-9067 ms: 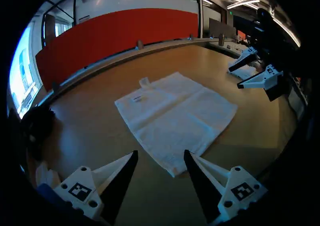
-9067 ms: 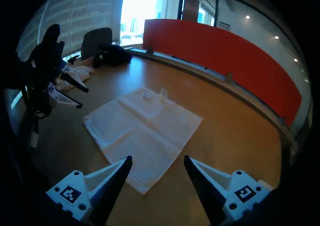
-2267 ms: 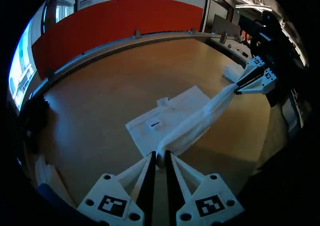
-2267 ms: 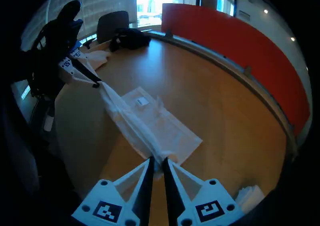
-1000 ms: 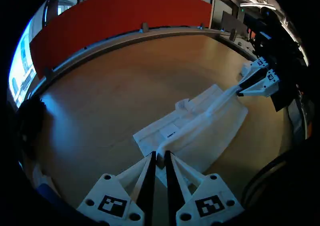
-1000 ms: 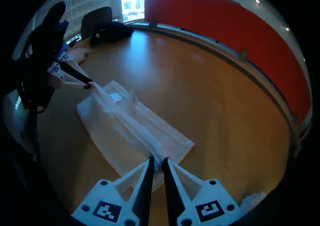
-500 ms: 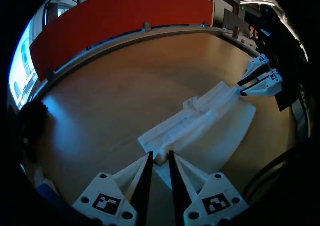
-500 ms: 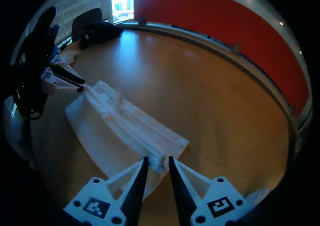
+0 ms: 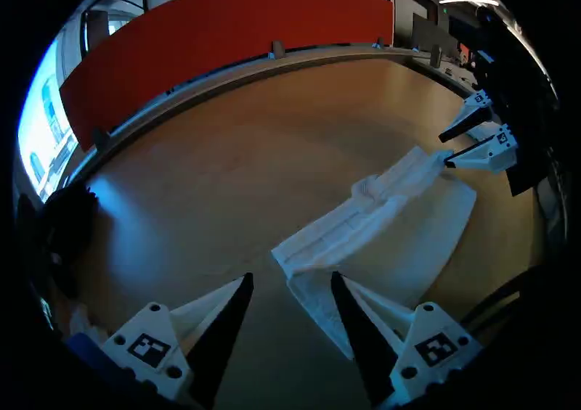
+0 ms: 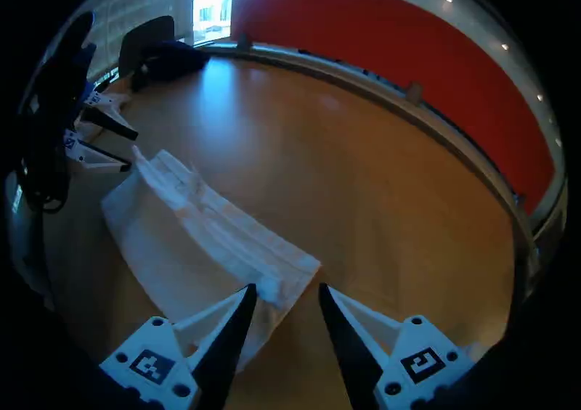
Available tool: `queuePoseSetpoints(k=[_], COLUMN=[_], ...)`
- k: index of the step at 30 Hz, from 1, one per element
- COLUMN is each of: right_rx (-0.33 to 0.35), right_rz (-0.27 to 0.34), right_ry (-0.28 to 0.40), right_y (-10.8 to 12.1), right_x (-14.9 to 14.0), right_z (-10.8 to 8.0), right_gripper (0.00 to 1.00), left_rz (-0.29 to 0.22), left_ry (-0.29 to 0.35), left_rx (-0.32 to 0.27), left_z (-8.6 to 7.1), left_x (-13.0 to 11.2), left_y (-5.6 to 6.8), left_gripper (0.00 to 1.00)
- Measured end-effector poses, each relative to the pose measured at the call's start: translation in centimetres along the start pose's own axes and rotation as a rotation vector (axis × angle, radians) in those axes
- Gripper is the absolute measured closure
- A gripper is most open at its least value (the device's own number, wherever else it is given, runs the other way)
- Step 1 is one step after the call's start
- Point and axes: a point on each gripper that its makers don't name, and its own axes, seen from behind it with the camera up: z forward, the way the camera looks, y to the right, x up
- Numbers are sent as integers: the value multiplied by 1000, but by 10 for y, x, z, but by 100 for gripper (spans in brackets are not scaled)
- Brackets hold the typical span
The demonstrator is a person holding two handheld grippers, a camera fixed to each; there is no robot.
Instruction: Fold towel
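Observation:
The white towel (image 9: 378, 221) lies folded in half on the wooden table (image 9: 218, 163), its upper layer rumpled along the far edge. My left gripper (image 9: 290, 276) is open, and the towel's near corner rests loose just ahead of its fingertips. At the towel's other end, the right gripper (image 9: 444, 151) also stands open. In the right gripper view the towel (image 10: 196, 221) runs from the open right gripper (image 10: 287, 288), with a corner lying by its left fingertip, to the open left gripper (image 10: 133, 152) held by a person at the far left.
A red partition (image 9: 218, 33) runs behind the table's raised back edge (image 10: 407, 112). A black bag (image 10: 171, 54) and a chair (image 10: 145, 36) sit at one end of the table. A white cloth (image 9: 76, 319) lies at the lower left.
Both grippers held the towel's corners shut a second ago; they have since opened wide and let the folded edge drop onto the lower layer, then drew back slightly.

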Motion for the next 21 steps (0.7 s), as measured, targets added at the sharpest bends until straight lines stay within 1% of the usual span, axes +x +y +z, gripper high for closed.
queuePoseSetpoints(k=[1, 2, 3, 5, 6, 8, 15, 21], right_rx=[-7, -15, -22, -27, -29, -27, -25, -15], right_rz=[0, 1, 2, 5, 7, 13, 19, 26], right_ry=[4, 8, 11, 22, 26, 32, 32, 38], right_y=[2, 3, 5, 6, 7, 7, 6, -1], right_x=[1, 1, 2, 3, 4, 4, 2, -1], right_z=[0, 0, 0, -1, -1, -3, -7, -13], right_gripper=[30, 26, 21, 3, 1, 0, 0, 0], left_rz=[-2, -5, -7, -14, -18, -24, -35, -41], left_ry=[1, 2, 2, 4, 5, 7, 12, 18], left_rx=[5, 10, 15, 21, 24, 20, 16, 13], left_z=[-1, -1, -2, -3, -4, -5, -7, -14], left_x=[0, 0, -1, -1, -1, -1, 1, -1], left_y=[-2, -4, -5, -7, -8, -8, -6, -1], left_gripper=[19, 19, 16, 11, 9, 5, 5, 5])
